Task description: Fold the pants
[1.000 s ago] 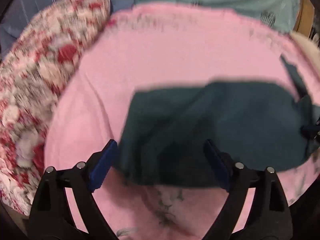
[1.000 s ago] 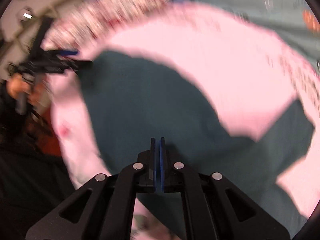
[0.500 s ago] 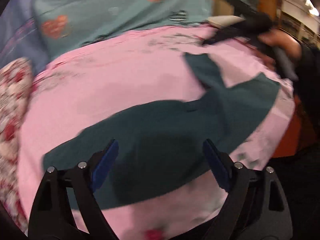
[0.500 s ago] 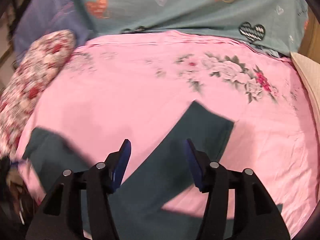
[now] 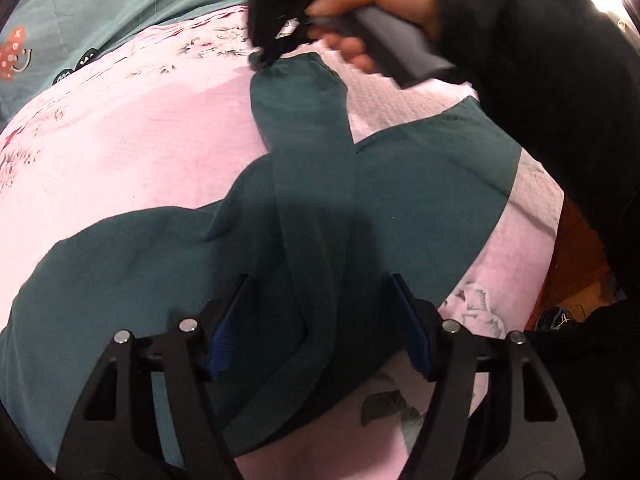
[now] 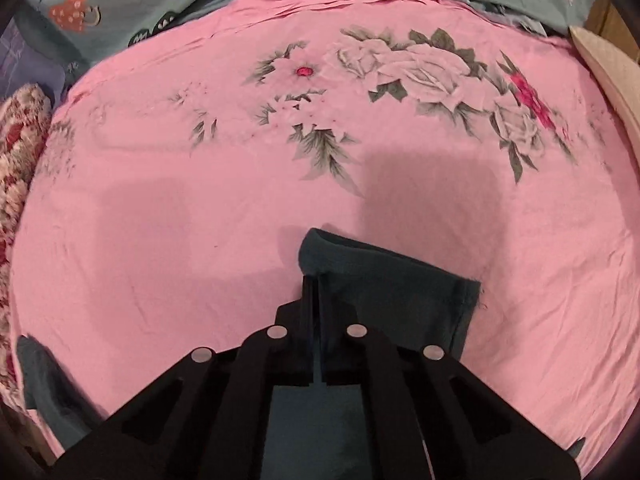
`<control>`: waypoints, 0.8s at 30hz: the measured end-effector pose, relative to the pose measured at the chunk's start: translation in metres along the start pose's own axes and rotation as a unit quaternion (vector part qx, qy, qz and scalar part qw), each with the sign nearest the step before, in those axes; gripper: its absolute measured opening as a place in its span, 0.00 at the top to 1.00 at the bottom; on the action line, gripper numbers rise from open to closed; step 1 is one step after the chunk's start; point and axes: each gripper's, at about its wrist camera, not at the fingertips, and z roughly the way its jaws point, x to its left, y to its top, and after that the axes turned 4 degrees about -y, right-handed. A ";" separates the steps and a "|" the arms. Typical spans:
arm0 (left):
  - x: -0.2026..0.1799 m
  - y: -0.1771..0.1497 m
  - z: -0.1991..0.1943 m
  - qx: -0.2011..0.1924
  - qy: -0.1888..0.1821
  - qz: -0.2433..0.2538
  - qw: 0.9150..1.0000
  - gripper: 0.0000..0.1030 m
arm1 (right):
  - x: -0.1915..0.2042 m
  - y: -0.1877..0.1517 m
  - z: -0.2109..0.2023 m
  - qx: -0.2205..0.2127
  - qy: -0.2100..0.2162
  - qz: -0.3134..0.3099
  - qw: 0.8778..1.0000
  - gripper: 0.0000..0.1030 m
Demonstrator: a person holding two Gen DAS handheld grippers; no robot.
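- Left wrist view: the left gripper (image 5: 320, 320) hangs with jaws spread wide, nothing between the pads, and the dark teal pants (image 5: 168, 264) lie spread on the pink floral sheet (image 5: 120, 140) right under and ahead of them.
- One leg runs straight forward from between the jaws to the right gripper (image 5: 267, 56), gripped in the person's hand (image 5: 384, 4).
- Right wrist view: the right gripper (image 6: 318, 292) has its jaws pinched together on the hem of that leg (image 6: 396, 292), the cuff spilling to the right of the jaws.
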 end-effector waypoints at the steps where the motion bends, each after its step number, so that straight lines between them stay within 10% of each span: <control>1: -0.001 -0.001 -0.001 -0.001 -0.002 -0.001 1.000 0.33 | -0.007 -0.005 -0.015 -0.016 0.007 0.000 1.000 0.98; 9: -0.012 -0.003 -0.012 -0.021 -0.004 0.025 0.999 0.32 | -0.138 -0.128 -0.165 -0.179 0.050 0.090 0.979 0.98; 16: -0.022 0.000 -0.001 -0.004 -0.005 0.047 0.999 0.30 | -0.212 -0.259 -0.139 -0.147 0.051 0.194 0.969 0.98; 24: -0.028 -0.003 -0.006 -0.015 0.005 0.037 0.999 0.28 | -0.215 -0.275 -0.147 -0.182 0.054 0.201 0.961 0.99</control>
